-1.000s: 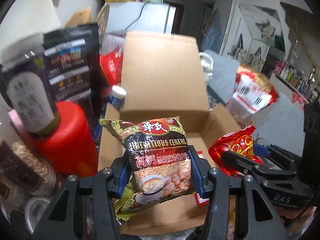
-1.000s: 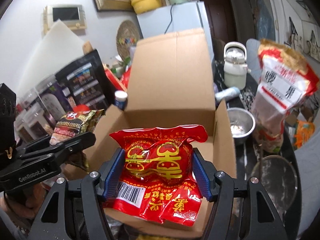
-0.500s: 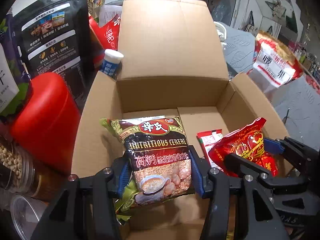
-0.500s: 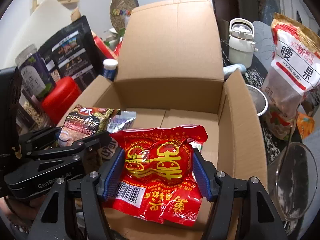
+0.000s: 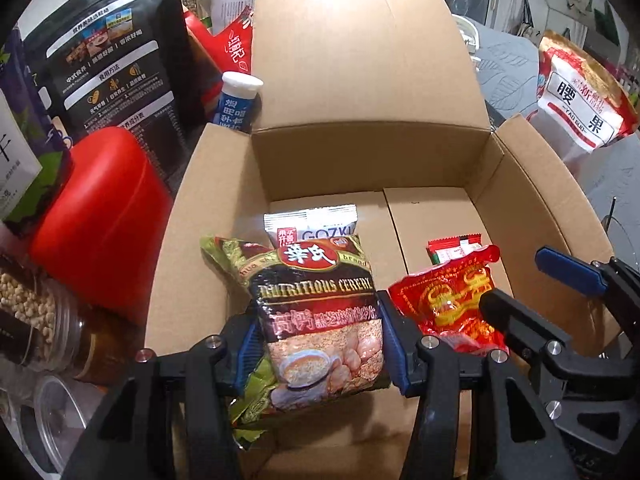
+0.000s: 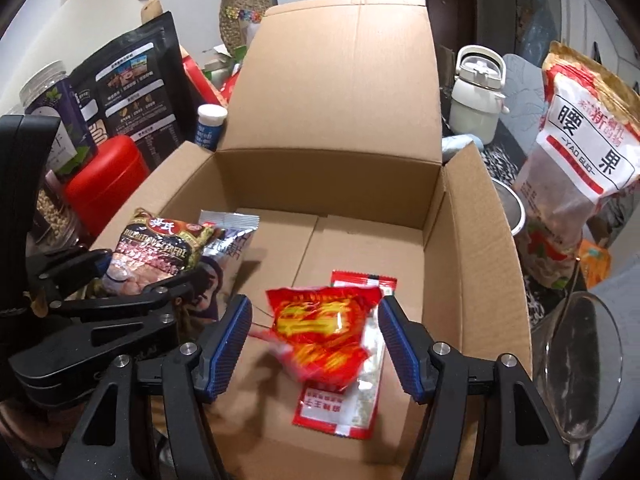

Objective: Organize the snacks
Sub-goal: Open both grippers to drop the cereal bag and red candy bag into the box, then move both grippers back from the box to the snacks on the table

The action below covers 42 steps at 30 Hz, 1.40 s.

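While both grippers point down into the open box [image 6: 340, 80], only one has a grip. The left gripper [image 5: 316, 314] pinches a cereal packet [image 5: 312, 276] by its lower half, a blue pad pressed on each side, and the packet stands upright over the box floor at about 7 o'clock of the opening. A white packet [image 5: 316, 224] lies on the floor just behind it, at 12 o'clock from the cereal.

The right gripper [image 6: 314, 304] stands spread. A red packet [image 6: 320, 328] sits blurred between its pads. It is clear of the left pad, but I cannot tell whether it brushes the right one. It is over a flat red-and-white sachet [image 6: 360, 400] that lies on the floor at about 5 o'clock of the opening.

Outside the box, a red tub [image 5: 100, 208] is at 9 o'clock with a black pouch [image 5: 116, 52] at 10 o'clock behind it. A nut bag [image 6: 576, 152] stands at 2 o'clock and a glass [image 6: 580, 364] at 4 o'clock.
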Each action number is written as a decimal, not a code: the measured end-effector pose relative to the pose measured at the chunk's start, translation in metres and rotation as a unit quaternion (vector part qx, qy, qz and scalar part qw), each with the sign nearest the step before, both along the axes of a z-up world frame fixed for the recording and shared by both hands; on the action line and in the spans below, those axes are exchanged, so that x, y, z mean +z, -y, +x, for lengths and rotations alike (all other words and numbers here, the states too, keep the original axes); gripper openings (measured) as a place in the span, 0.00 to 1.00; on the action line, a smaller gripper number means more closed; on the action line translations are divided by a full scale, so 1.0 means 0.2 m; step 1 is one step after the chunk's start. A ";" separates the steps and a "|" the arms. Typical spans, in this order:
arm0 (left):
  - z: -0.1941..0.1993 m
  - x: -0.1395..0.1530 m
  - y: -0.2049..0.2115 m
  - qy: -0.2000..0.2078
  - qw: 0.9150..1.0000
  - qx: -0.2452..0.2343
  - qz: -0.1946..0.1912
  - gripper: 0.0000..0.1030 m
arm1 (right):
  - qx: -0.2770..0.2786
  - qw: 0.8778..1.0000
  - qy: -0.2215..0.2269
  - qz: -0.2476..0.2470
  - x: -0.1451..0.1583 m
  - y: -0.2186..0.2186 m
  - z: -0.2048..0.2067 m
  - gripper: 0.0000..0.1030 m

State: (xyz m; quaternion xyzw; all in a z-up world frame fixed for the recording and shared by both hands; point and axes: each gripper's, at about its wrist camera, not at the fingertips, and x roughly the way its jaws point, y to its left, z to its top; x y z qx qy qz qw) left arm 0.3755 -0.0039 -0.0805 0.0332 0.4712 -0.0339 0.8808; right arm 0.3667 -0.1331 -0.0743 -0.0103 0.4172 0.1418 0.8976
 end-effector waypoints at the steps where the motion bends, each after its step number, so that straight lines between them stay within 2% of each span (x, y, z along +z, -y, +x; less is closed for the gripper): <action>1: 0.00 0.00 0.01 -0.002 1.000 0.001 0.006 0.50 | -0.001 1.000 0.001 0.001 0.00 0.00 0.00 0.64; 8: -0.03 0.04 0.01 0.019 1.000 0.004 0.009 0.50 | -0.013 1.000 0.017 -0.005 0.05 0.02 -0.04 0.64; 19: -0.09 0.15 -0.04 0.036 0.999 0.002 -0.026 0.51 | -0.026 0.999 0.041 -0.013 0.18 0.05 -0.12 0.66; 22: -0.14 0.19 -0.05 0.047 0.998 0.000 -0.038 0.51 | -0.028 0.998 0.048 -0.012 0.22 0.05 -0.16 0.66; 31: -0.32 0.36 -0.07 0.084 0.996 0.003 -0.026 0.51 | -0.021 0.996 0.085 -0.003 0.37 0.02 -0.31 0.69; 42: -0.61 0.53 -0.08 0.124 0.992 -0.006 -0.022 0.51 | -0.018 0.992 0.124 0.004 0.54 0.01 -0.58 0.69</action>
